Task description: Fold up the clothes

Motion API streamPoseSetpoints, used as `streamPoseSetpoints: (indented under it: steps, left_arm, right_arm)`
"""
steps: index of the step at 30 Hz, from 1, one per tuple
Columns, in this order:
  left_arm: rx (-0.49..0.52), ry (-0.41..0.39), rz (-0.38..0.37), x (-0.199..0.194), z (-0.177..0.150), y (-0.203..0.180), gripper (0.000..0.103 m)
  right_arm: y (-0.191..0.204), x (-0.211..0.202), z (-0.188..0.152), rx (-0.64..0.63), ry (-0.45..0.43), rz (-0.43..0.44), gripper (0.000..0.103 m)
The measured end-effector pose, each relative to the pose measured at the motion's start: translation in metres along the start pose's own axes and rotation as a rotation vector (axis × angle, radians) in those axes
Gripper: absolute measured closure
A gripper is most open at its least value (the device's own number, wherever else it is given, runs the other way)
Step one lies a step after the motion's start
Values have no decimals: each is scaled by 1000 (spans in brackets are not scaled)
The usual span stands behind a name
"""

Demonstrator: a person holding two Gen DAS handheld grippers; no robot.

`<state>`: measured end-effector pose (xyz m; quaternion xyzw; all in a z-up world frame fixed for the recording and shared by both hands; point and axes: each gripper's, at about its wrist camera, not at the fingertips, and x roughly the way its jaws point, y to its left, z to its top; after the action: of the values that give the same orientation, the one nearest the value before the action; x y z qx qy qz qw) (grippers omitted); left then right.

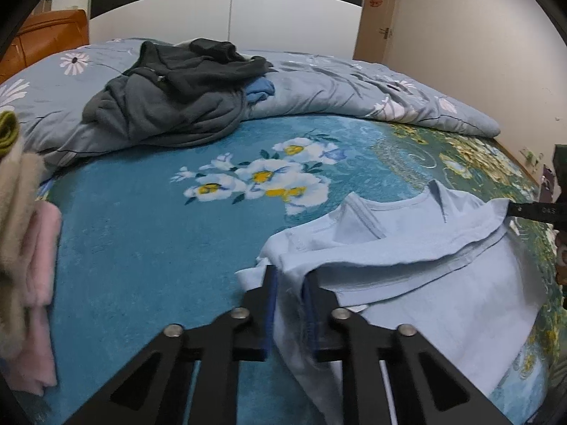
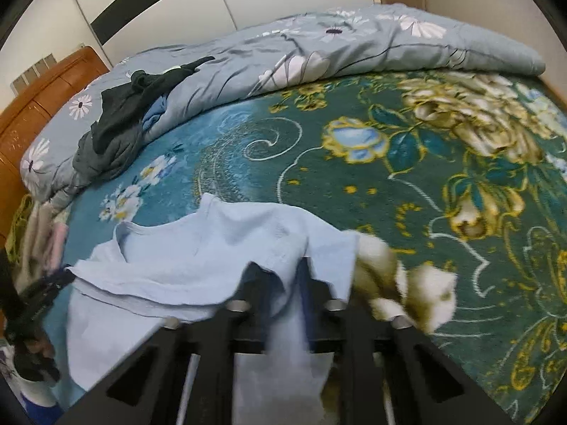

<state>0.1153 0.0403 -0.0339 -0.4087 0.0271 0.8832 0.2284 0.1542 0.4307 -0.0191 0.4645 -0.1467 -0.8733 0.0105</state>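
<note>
Light blue shirt lies on the floral blanket at the near edge of the bed, its top part doubled over toward me.

My left gripper: jaws closed down on the shirt's left edge, cloth bunched between the blue pads. My right gripper: likewise pinched shut on the shirt's right edge, fabric draped over the fingers and somewhat blurred.

Left view only: a door in the far corner, and a stack of pink and beige garments large at the frame's left. It also catches the tip of my right gripper at the shirt's far side.

Right view only: the blanket's green half with big yellow flowers, and my left gripper from outside, dark at the lower left.

Both views: dark grey clothes pile on the rolled quilt, orange headboard behind.
</note>
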Motion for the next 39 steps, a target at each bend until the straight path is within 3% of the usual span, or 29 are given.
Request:
streamPoseSetpoints:
  steps: [6, 10, 14, 19, 21, 22, 23, 25, 28, 33, 36, 39]
  left_arm:
    - [-82, -6, -68, 10, 19, 17, 99]
    - [-190, 31, -127, 36, 33, 37, 99]
    - [-291, 77, -175, 59, 35, 50, 99]
    - [-339, 112, -218, 65, 34, 55, 97]
    - [-344, 87, -231, 55, 34, 56, 88]
    - [-349, 72, -234, 50, 35, 58, 72]
    - [-352, 54, -238, 43, 35, 59, 53]
    - [-352, 13, -246, 29, 35, 61, 46]
    - [-302, -14, -203, 11, 33, 56, 46]
    - [-48, 29, -103, 10, 26, 13, 46]
    - [58, 64, -113, 24, 26, -14, 46]
    - [66, 86, -136, 41, 33, -22, 46]
  right_arm:
    - [-9, 1, 27, 93, -22, 71, 102]
    - [-21, 21, 48, 188, 25, 89, 102]
    - [-30, 51, 49, 259, 102, 71, 101]
    - [-32, 59, 46, 273, 124, 63, 101]
    - [-31, 54, 46, 268, 119, 69, 101]
    - [-31, 49, 47, 262, 109, 78, 95]
    - [-30, 43, 48, 253, 92, 95, 84]
    - [-29, 30, 49, 237, 57, 112, 64]
    - [-26, 10, 46, 192, -2, 85, 63]
    - [-5, 10, 29, 57, 28, 37, 63]
    - [17, 28, 18, -43, 78, 28, 63]
    - [33, 43, 13, -110, 106, 15, 63]
